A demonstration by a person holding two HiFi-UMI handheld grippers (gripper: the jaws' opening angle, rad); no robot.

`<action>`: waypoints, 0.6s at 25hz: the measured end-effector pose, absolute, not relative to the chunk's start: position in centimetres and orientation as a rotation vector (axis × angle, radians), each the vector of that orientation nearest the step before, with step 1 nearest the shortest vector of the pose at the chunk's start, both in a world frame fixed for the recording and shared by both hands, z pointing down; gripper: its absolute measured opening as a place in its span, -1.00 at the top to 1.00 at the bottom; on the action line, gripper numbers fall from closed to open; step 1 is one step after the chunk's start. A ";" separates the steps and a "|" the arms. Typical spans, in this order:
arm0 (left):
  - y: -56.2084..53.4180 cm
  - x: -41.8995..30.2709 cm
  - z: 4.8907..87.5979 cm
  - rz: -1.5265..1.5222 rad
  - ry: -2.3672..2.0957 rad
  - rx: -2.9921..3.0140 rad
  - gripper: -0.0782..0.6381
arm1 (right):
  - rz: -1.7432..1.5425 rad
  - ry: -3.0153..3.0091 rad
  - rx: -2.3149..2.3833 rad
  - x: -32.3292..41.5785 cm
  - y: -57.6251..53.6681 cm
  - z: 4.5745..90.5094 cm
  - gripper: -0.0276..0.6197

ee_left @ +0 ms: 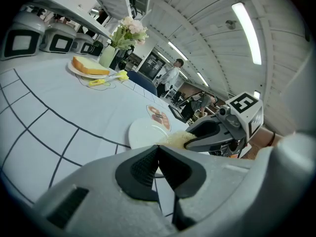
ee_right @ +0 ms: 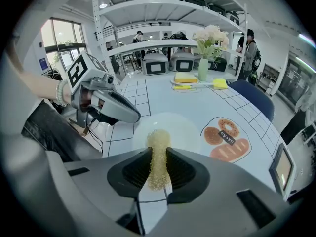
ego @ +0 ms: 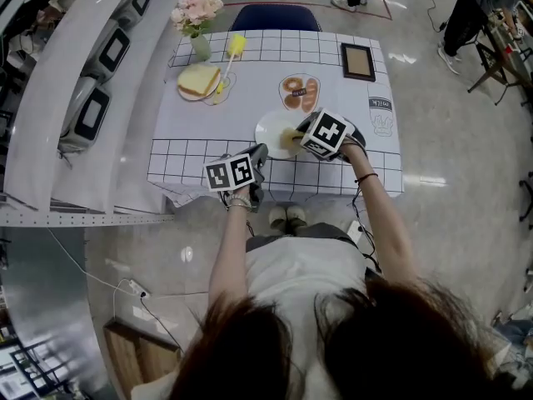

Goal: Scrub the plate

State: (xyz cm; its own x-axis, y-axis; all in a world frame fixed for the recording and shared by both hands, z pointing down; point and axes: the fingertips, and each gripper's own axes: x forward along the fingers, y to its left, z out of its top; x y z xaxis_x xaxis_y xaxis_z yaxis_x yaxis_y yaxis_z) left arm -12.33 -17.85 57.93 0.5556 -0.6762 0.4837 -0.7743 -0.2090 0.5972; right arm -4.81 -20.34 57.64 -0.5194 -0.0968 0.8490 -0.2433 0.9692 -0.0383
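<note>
The white plate (ego: 273, 127) lay on the grid-patterned desk (ego: 191, 152) close to its near edge, just near of a printed picture of bread and doughnuts (ego: 300, 92). The right gripper (ego: 298, 136) reached in from the plate's right side, its jaws pinching a yellow mesh scrubber (ee_right: 158, 139) that stuck out past their tips. The scrubber's end lay over the plate's near-right part and seemed to rest on it, though the contact itself was hard to make out. In the right gripper view the plate (ee_right: 182, 127) showed just beyond the jaws.

The left gripper (ego: 260, 155) hung at the desk's near edge, just left of the plate and apart from it, with its jaws pressed together on nothing. In its own view the plate (ee_left: 145, 131) sat ahead, with the right gripper (ee_left: 190, 138) over its right edge.

On the far left of the desk were a slice of bread on a small plate (ego: 200, 82), a yellow brush (ego: 236, 47) and a vase of flowers (ego: 197, 15). A dark picture frame (ego: 358, 61) lay at the far right.
</note>
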 end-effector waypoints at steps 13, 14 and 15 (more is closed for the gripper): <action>-17.3 -13.3 58.4 0.141 -1.205 1.910 0.75 | 0.214 -2.122 0.157 -6.2 -18.6 57.8 0.67; -17.3 -13.4 58.4 0.141 -1.208 1.908 0.75 | 0.214 -2.124 0.151 -6.4 -18.4 57.8 0.67; -17.2 -13.5 58.4 0.140 -1.211 1.906 0.75 | 0.214 -2.126 0.145 -6.5 -18.3 57.8 0.67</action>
State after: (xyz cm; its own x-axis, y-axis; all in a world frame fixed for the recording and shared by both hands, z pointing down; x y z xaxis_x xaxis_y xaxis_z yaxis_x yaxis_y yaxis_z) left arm -13.47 -17.25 58.44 0.5244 -0.6907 0.4979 -0.7862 -0.1684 0.5945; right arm -6.50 -18.31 57.75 -0.5330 -0.0196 0.8459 -0.1878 0.9775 -0.0957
